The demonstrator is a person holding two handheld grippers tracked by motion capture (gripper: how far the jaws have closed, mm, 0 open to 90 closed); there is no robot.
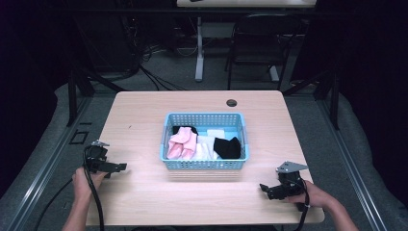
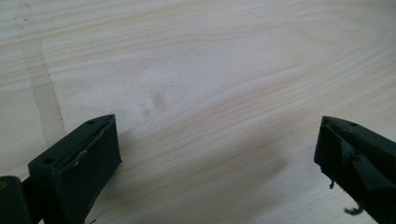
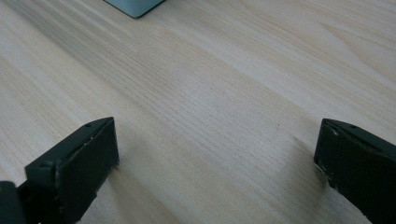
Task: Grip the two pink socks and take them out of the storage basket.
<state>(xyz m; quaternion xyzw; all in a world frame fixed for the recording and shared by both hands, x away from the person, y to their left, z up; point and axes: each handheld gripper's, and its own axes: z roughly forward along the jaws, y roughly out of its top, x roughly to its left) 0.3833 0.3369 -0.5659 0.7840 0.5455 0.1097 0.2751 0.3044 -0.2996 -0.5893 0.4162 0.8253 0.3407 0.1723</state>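
1. A light wooden table (image 1: 144,115) bears a blue perforated basket (image 1: 204,118) at its middle; the basket sits well apart from both grippers.
2. Inside the basket lie pink socks (image 1: 182,144) at the left, white socks (image 1: 207,147) in the middle and a black sock (image 1: 227,147) at the right; another dark piece (image 1: 184,129) shows behind the pink ones.
3. The left gripper (image 1: 114,167) rests near the table's left edge, held in the person's left hand (image 1: 84,180); its jaws stand wide, with bare wood between them in the left gripper view.
4. The right gripper (image 1: 267,189) sits near the table's front right corner, in the right hand (image 1: 315,195); its jaws stand wide too, nothing between them; the right gripper view catches a corner of the basket (image 3: 135,7) at its top edge.
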